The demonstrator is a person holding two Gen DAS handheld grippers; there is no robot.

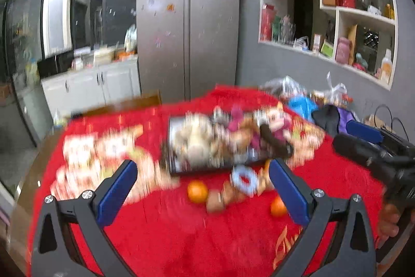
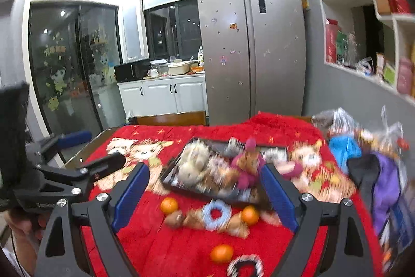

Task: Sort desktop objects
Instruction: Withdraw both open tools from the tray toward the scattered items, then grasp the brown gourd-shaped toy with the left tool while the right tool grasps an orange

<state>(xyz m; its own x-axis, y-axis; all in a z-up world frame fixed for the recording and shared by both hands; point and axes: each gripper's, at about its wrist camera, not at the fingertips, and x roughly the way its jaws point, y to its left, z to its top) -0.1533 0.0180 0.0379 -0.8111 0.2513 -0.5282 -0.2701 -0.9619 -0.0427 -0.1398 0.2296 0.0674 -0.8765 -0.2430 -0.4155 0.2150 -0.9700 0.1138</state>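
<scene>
- The left claw (image 1: 202, 183) hung released above the red cloth (image 1: 181, 238), its blue pads (image 1: 118, 189) wide apart and holding nothing.
- The right claw (image 2: 205, 196) was likewise spread wide, nothing between its pads (image 2: 131, 195).
- Loose things lay near the claws: a blue ring (image 2: 216, 214), three oranges (image 2: 169, 205), and a striped ring (image 2: 245, 265) at the lower edge.
- Just beyond them sat a dark tray (image 2: 181, 186) heaped with plush toys (image 2: 246, 163), blurred.
- Farther right on the table (image 2: 85, 147), bags and a purple cloth (image 2: 386, 183) were piled.
- A silver fridge (image 2: 249, 49) stood behind.
</scene>
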